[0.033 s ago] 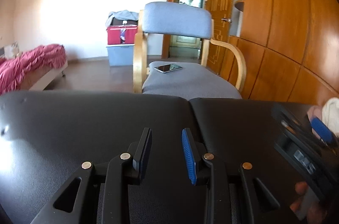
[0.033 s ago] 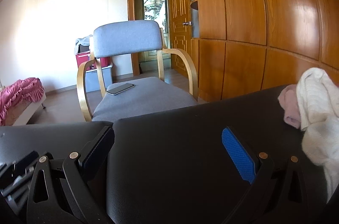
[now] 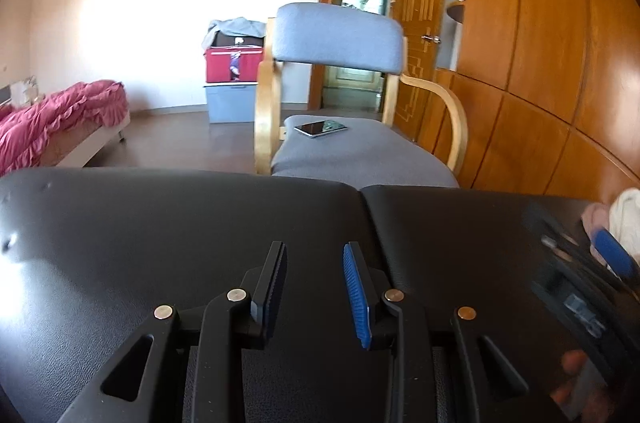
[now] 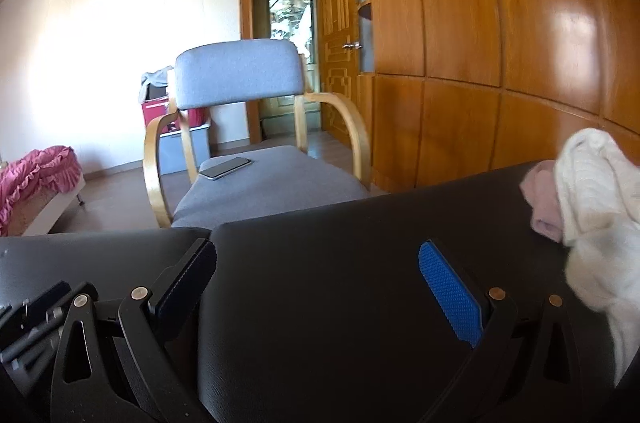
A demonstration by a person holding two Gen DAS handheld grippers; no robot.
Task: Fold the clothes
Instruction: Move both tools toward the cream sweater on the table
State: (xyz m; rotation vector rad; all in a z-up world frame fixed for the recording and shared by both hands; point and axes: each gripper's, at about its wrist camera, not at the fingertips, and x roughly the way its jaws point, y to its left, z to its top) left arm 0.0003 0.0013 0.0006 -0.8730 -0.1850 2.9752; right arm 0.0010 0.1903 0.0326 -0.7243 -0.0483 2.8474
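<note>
Through the left wrist view, your left gripper (image 3: 314,287) hangs over the bare black padded table (image 3: 120,243), fingers parted narrowly with nothing between them; the clothes peek in far off to the right of the blue pad. Through the right wrist view, your right gripper (image 4: 320,287) is spread wide and empty, and the white knit garment (image 4: 596,223), lying over a pink cloth (image 4: 542,199), sits just outside its blue-padded finger (image 4: 448,295). Swing right, pinch one layer at an edge, and drag it to the table's middle.
</note>
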